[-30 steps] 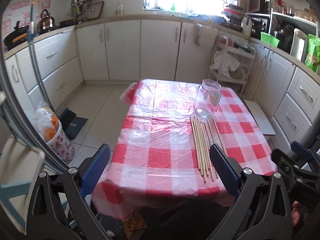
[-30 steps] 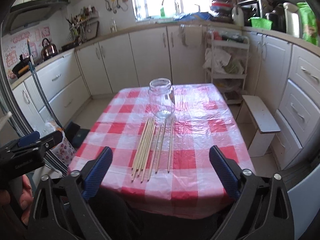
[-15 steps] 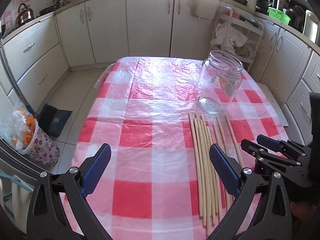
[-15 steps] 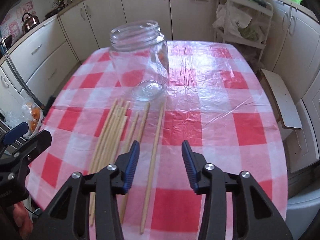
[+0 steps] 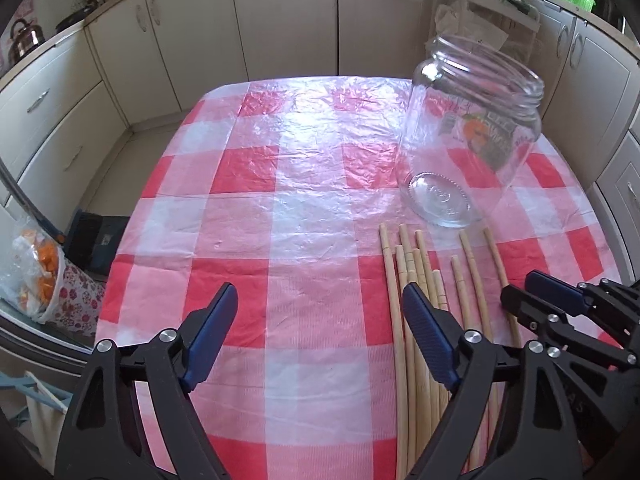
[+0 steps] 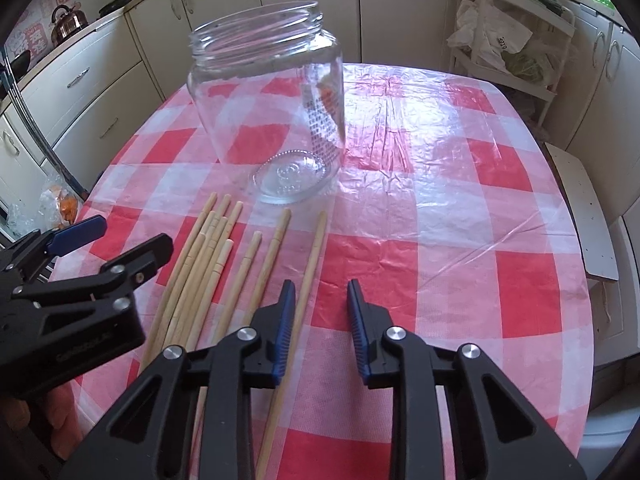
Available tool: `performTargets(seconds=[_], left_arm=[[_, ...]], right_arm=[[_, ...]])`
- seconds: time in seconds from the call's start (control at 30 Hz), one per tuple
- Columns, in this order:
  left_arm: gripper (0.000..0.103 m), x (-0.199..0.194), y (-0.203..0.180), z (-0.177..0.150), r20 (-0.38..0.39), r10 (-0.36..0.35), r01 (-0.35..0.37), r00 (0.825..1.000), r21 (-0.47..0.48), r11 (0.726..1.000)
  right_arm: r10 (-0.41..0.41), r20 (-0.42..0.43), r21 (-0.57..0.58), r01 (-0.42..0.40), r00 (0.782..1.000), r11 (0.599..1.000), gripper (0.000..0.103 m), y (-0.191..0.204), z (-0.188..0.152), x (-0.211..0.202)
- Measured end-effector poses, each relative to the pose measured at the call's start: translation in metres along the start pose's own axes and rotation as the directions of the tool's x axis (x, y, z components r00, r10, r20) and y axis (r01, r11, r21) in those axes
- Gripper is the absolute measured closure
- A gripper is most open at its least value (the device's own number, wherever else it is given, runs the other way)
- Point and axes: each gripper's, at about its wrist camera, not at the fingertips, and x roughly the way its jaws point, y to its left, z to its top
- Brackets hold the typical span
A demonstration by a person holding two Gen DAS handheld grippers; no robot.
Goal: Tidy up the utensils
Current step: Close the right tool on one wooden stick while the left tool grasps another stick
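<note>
Two tools over a checked surface (image 5: 248, 288), so here's what you've got, left to right. Off the left edge there's a bag (image 5: 34, 276) with orange stuff in it sitting on the floor, and a kettle (image 6: 68, 24) on the far counter.

Your left tool (image 5: 316, 340) hovers above the cloth with its fingers wide apart, nothing between them. Its right finger (image 5: 426, 340) sits over the left part of the sticks (image 5: 404, 280), though you can't tell from here if it's touching them.

The sticks lie flat on the surface in a loose row, a tight bunch on the left and three more spread out to the right, all pointing up toward the jar (image 6: 272, 112). The jar stands upright and empty just past their far ends, mouth open, with a label on one side.

Your right tool (image 6: 320, 312) is part-way apart and empty. The rightmost stick (image 6: 310, 268) runs just beside its left finger (image 6: 284, 332), passing under it lower down, so it's not between the fingers.

Further right is a white stool (image 6: 588, 220) beside the surface, and a rack (image 6: 516, 36) with bags on it against the cupboards.
</note>
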Motion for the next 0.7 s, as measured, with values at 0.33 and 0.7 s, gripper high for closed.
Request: performTargets(seconds=[0.33,0.7], left_arm=[[0.043,0.015,-0.009,0.003,-0.021,-0.023,0.024,0.999,0.036,0.999],[0.096,0.012,0.011,0.008,-0.057,-0.135,0.136,0.989,0.011,0.991]], right_arm=[[0.031,0.003,0.006,-0.031,1.000,0.999,0.096,-0.010,0.004,0.002],[0.064,0.008,0.056,-0.064,0.998,0.996,0.097,-0.022,0.002,-0.003]])
